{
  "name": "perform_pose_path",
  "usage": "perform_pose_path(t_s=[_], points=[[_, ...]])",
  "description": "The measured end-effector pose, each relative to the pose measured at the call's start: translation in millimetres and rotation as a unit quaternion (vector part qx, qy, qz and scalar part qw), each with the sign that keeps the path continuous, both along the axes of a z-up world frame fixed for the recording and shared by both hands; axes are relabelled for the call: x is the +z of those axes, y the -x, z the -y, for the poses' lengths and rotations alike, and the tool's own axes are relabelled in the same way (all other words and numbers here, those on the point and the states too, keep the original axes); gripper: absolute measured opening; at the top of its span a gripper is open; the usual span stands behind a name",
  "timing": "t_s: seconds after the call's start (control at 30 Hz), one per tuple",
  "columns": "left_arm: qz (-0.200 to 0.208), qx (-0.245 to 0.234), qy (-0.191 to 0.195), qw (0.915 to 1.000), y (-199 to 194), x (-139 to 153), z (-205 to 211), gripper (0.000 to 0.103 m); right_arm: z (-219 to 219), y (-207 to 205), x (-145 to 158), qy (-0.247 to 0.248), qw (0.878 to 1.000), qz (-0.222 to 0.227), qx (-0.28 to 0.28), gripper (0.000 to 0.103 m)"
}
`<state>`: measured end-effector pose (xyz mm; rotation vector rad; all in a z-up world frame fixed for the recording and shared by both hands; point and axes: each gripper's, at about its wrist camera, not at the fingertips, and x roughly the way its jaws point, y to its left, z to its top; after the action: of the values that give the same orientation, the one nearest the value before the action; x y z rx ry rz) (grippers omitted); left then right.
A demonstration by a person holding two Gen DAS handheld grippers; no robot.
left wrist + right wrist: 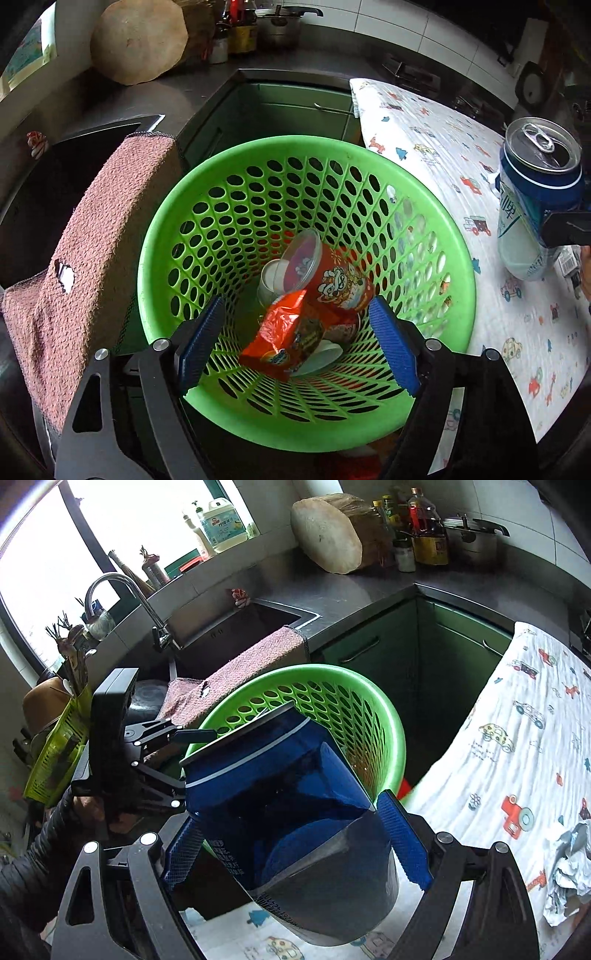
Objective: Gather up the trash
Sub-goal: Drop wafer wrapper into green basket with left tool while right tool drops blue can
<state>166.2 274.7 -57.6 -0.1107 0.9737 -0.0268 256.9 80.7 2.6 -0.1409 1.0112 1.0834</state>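
Observation:
A green perforated basket (pixel 177 221) stands beside the table and holds an orange snack wrapper (pixel 284 332), a red printed cup (pixel 340 280) and white cups (pixel 271 280). My left gripper (pixel 295 339) is open and empty, its blue pads (pixel 201 339) spread just above the basket's mouth. My right gripper (pixel 295 845) is shut on a blue and white drink can (pixel 280 794), held tilted above the table edge near the basket (pixel 384 716). The can (pixel 535 192) and the right gripper (pixel 565 229) also show at the right in the left wrist view.
A pink towel (pixel 92 240) hangs over the sink edge left of the basket. The table has a white cloth with car prints (pixel 517 738); crumpled paper (pixel 569 867) lies on it. Green cabinets (pixel 424 657), a faucet (pixel 122 590), bottles and a pot line the counter.

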Motion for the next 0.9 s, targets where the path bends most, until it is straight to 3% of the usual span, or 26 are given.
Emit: perform_pose_path(t_s=[0.23,0.47,0.9], points=[[0.028,0.012,-0.006,0.9995,20.5,16.2,-12.3,0.086,-38.3,-7.6,-15.8,-0.014,1.0,-0.02,-0.011,0.086],[0.037,0.021,-0.007,0.9991,30.8,24.1,-19.8,0.087,-64.6,-2.5,-27.5,-0.006,1.0,-0.013,-0.008,0.086],[0.052,0.021,-0.011,0.9984,42.8,37.4,-16.9,0.088,-78.8,12.6,-40.9,0.013,1.0,-0.006,0.007,0.092]])
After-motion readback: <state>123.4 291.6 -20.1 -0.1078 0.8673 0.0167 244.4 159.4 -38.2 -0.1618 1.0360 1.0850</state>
